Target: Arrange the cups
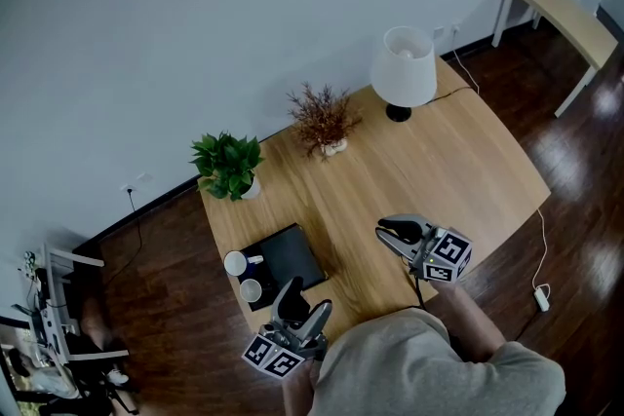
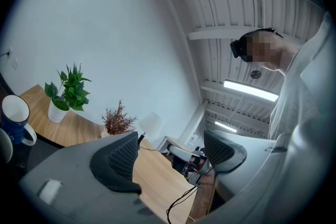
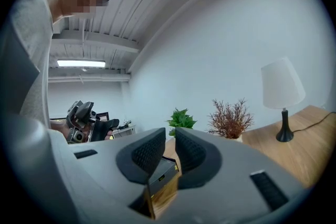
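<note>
Your cups (image 1: 235, 263) sit lower left, nearest your left gripper (image 1: 304, 305), whose jaws stand apart; your right gripper (image 1: 392, 233) is closed and empty.

Two cups (image 1: 235, 263) sit at the tray's (image 1: 292, 253) left edge on the table (image 1: 439, 170). Behind them stand a plant (image 1: 229, 164), dried sprigs (image 1: 323, 119) and a lamp (image 1: 404, 68), left to right.

A white lamp (image 1: 404, 68), a brown dry plant (image 1: 323, 119) and a green plant (image 1: 228, 165) stand along the back of the wooden table (image 1: 439, 170).
</note>
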`<state>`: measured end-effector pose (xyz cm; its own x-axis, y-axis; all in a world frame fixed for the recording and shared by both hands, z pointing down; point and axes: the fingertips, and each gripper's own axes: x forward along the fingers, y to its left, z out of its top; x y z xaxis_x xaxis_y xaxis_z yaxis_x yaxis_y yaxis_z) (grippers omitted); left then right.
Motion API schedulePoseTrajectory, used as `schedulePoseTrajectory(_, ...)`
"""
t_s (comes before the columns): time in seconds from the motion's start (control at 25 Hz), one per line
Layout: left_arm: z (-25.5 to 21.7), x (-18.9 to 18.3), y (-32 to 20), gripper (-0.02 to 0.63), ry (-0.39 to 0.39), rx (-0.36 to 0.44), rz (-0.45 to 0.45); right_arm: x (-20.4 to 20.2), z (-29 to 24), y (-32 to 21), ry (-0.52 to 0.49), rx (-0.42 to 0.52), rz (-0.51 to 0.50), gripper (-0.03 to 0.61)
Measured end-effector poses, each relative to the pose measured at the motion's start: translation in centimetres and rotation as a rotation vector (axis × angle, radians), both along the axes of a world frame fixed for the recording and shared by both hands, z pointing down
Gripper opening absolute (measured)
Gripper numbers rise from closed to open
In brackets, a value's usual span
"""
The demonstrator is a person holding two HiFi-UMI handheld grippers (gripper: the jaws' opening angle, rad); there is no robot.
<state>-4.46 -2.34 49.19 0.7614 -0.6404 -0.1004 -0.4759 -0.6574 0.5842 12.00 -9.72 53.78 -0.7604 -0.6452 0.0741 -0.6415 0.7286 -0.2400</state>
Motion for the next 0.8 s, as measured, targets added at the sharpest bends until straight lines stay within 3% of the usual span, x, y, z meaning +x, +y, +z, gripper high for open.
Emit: schedulePoseTrajectory(0.8, 0.3, -1.1, 0.0, 0.385, 0.022, 0.002, -0.032, -0.9, -0.1, 0.4, 0.028, -0.002, -0.026, 0.057)
